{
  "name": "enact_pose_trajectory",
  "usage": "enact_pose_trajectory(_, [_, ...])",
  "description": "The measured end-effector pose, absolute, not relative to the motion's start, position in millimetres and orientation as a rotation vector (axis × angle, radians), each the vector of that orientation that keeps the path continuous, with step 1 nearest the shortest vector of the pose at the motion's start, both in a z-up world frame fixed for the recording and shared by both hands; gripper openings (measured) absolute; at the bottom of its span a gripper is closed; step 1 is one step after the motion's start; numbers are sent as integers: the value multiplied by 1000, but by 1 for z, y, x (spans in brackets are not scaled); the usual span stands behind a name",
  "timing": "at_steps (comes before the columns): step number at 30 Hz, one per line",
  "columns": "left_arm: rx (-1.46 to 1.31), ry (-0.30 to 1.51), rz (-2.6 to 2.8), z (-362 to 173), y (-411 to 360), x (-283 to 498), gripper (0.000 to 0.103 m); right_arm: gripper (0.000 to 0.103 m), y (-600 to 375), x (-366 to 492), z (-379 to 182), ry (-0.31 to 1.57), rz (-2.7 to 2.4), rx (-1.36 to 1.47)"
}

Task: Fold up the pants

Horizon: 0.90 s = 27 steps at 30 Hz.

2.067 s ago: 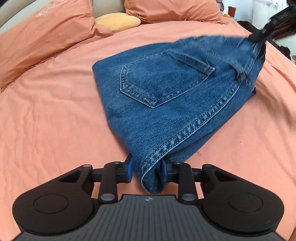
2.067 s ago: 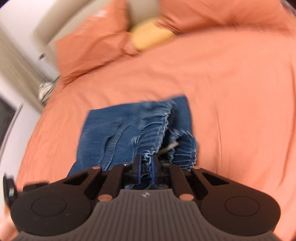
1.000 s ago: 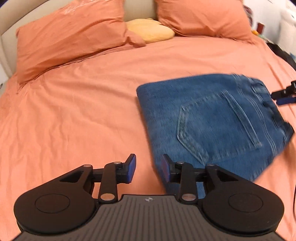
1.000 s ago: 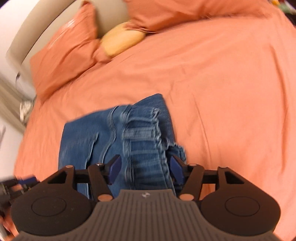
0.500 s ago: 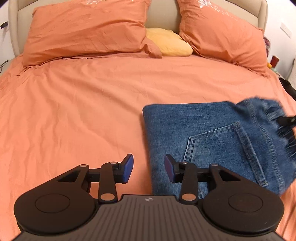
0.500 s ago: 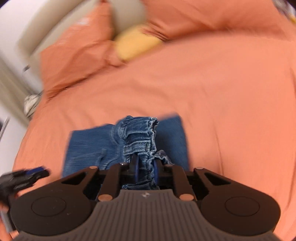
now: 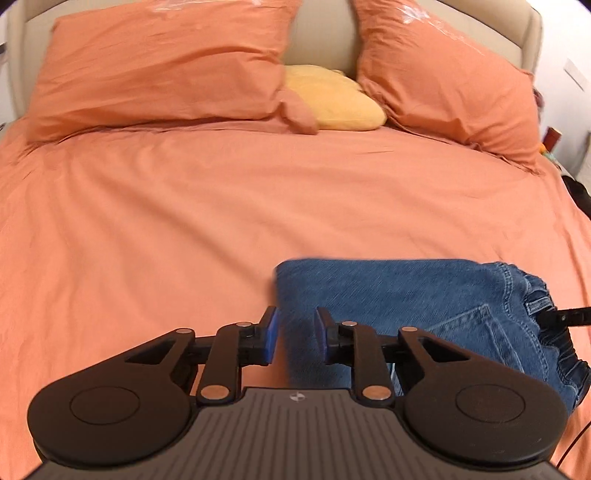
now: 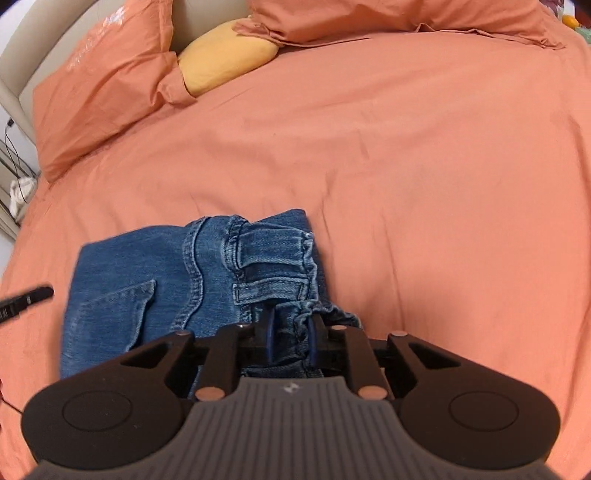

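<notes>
Left wrist view: the left gripper [image 7: 295, 334] hangs low over the bed [image 7: 184, 229], its two blue-padded fingers [image 7: 271, 334] spread apart with a clear gap between them. The folded edge of the jeans [image 7: 406, 295] lies in that gap, but the pads are not pressed onto the cloth and hold nothing. The jeans lie folded into a compact block on the orange sheet, near the bottom of the bed and to the right of centre. A back pocket faces up, and the bunched waistband sits at the right end. There the tip of the right gripper [image 7: 550, 317] reaches in from the edge of the frame, at the waistband. Two orange pillows [image 7: 159, 62] lean against the beige headboard [image 7: 325, 33], with a yellow cushion [image 7: 332, 99] between them.

Right wrist view: the right gripper [image 8: 290, 341] has its jaws drawn close on the gathered waistband of the jeans [image 8: 166, 280], with denim pinched between the blue pads. The rest of the jeans spread flat to the left on the bed [image 8: 406, 166], pocket and belt loop upward. A dark tip of the left gripper [image 8: 26, 299] pokes in from the left edge, just beside the folded end of the jeans; its opening cannot be judged from here. The yellow cushion [image 8: 225, 61] and an orange pillow [image 8: 99, 85] lie at the head of the bed.
</notes>
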State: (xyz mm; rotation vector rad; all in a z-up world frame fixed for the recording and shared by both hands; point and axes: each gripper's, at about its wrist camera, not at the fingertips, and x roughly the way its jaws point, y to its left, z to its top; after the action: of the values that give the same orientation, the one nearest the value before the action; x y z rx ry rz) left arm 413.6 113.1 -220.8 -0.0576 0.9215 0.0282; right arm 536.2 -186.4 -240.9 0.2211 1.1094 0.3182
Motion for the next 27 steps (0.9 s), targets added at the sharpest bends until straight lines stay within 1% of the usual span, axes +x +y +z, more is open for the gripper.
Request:
enact_pose_trajectory(2, [-12,951,12,-234,103,430,18,14,-185,536,-244,1112,321,198])
enact_pose_trajectory(4, [23,1017,48,-260,98,449,17,14,-185,538,-245,1119,322,201])
enact_pose_trajectory(8, [99,1093,63,-288,91,463,17,15,-186,538,-252,1128,318,206])
enact_pose_trajectory(13, [184,1134,95,-285,74,475,17,18,-174,542,-262,1104,289,187])
enact_pose_trajectory(14, [203,1127,104,-281,70,474,17,19,-174,541,-260,1101,279,189])
enact_pose_trajectory(15, [219,1109,113,-276,67,470,17,22,-175,538,-256,1089,264,197])
enact_pose_trajectory(16, [214,1057,113,-260,62,454,17,26,-176,532,-251,1060,251,205])
enact_pose_trajectory(18, [204,1030,90,-250,62,440,17,28,-181,509,-237,977,248,187])
enact_pose_trajectory(21, [217,981,8,-231,46,382,18,29,-181,470,-222,884,234,91])
enact_pose_trajectory(23, [218,984,-12,-231,42,360,18,29,-179,447,-220,873,244,67])
enact_pose_trajectory(25, [210,1028,-39,-234,35,326,19,28,-177,422,-221,850,261,65])
enact_pose_trajectory(27, [214,1042,-28,-238,33,313,20,29,-171,399,-221,806,238,24])
